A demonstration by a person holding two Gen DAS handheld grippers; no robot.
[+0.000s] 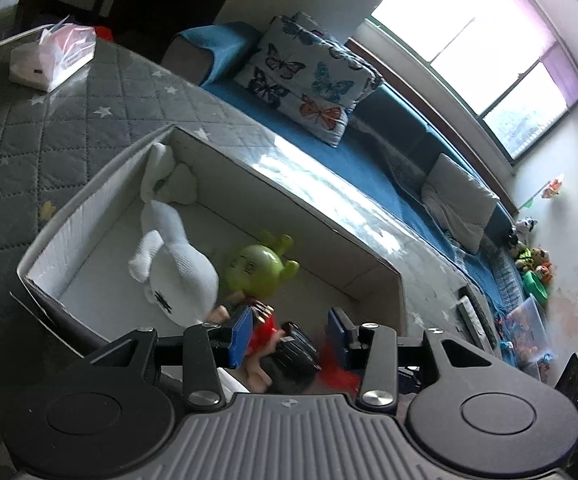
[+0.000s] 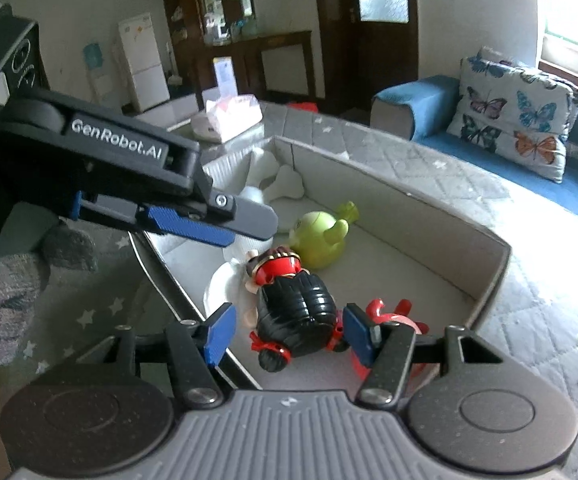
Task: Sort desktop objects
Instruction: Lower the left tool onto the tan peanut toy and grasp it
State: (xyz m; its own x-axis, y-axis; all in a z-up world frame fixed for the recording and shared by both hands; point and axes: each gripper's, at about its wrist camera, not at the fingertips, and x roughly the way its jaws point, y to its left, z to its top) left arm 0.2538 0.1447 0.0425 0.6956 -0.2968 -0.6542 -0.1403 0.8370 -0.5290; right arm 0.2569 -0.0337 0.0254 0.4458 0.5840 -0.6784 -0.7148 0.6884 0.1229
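A grey open box sits on the quilted star table cover. Inside lie a white rabbit plush, a green alien toy and a black-haired doll in red and black. My left gripper is open above the doll, its blue pads either side of it. In the right wrist view the doll lies head toward me in the box, beside the green toy. My right gripper is open around the doll's head. The left gripper reaches in from the left above the plush.
A tissue box stands at the table's far side; it also shows in the right wrist view. A blue sofa with a butterfly cushion runs alongside the table. Toys and a plastic bin sit on the floor at right.
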